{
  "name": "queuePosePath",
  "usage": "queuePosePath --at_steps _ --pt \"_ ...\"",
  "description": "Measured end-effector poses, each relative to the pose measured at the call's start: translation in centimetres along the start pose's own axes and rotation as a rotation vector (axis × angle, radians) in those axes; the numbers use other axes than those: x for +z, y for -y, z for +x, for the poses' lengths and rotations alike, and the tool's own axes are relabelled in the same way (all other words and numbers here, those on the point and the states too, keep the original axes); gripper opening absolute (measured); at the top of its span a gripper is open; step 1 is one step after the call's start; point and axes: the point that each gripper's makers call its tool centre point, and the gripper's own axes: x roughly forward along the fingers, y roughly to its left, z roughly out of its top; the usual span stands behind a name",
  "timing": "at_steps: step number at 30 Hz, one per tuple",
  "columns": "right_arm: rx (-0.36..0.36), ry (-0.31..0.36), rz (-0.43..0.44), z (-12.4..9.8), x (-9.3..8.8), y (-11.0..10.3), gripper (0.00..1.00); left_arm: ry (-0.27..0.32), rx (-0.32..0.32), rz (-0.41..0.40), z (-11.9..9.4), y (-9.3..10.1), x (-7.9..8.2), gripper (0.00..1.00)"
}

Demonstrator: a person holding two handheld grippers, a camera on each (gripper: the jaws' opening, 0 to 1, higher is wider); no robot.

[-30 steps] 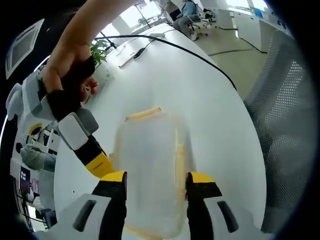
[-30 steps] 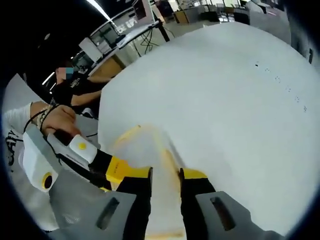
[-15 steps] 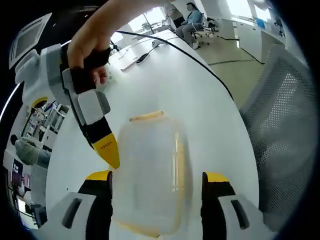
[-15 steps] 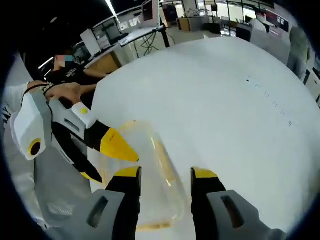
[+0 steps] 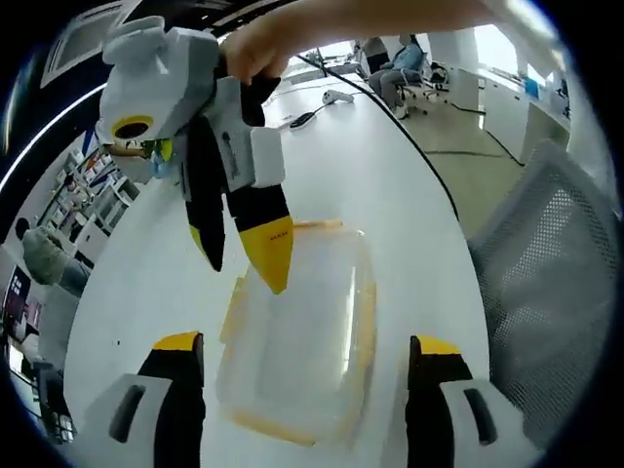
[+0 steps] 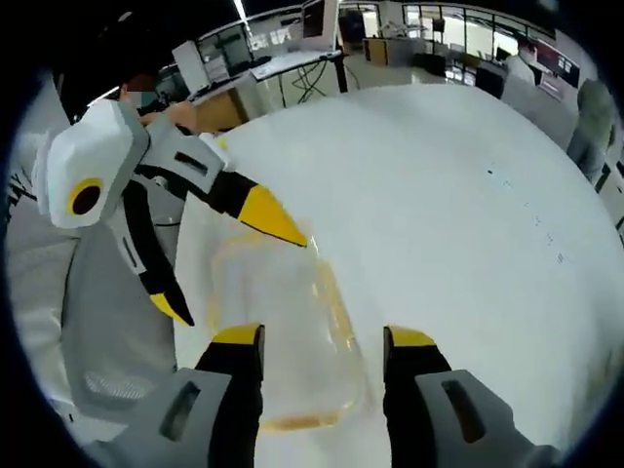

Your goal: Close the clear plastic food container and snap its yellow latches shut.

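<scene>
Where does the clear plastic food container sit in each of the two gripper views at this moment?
Left gripper view: the clear plastic food container lies low at centre, between that view's own jaws.
Right gripper view: the container lies lower centre-left, between that view's own jaws.
Shared landmark: the white table under it.

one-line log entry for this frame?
container: lid on, on white table | left gripper: open, straddling it | right gripper: open, tip on container edge
</scene>
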Motion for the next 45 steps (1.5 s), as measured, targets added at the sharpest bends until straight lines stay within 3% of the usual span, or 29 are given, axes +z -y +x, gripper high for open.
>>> queuePosePath --at_steps 2,7,11,14,19,34,45 --pt "-0.002 -0.002 -0.011 -0.3 -0.2 0.0 0.51 0.005 -0.016 -0.042 -0.2 -0.1 -0.2 0.90" --pt "-0.019 0.010 -0.027 -1.0 -0.5 -0.2 0.52 -0.017 -0.003 -0.042 -0.6 -1.1 -1.1 0.90" --pt "-0.019 0.039 -0.022 -1.4 -0.7 -0.7 0.57 -0.020 -0.013 -0.095 -0.9 -1.5 -1.6 0.90" --pt "-0.051 0.007 -0.033 -1.4 -1.5 -0.4 0.61 -0.017 -0.036 -0.125 -1.0 -1.4 -1.9 0.99" --pt "-0.065 -0.012 -0.061 -1.5 -2.6 -0.7 0.62 -0.030 -0.042 -0.128 -1.2 -1.6 -2.5 0.98" --pt "-0.045 -0.112 -0.178 -0.8 -4.8 -2.6 0.77 -0.085 -0.097 -0.112 -0.7 -1.3 -3.7 0.95" --pt "-0.045 -0.148 -0.227 0.0 -5.4 -2.6 0.78 -0.125 -0.119 -0.070 0.7 -0.8 -3.9 0.94"
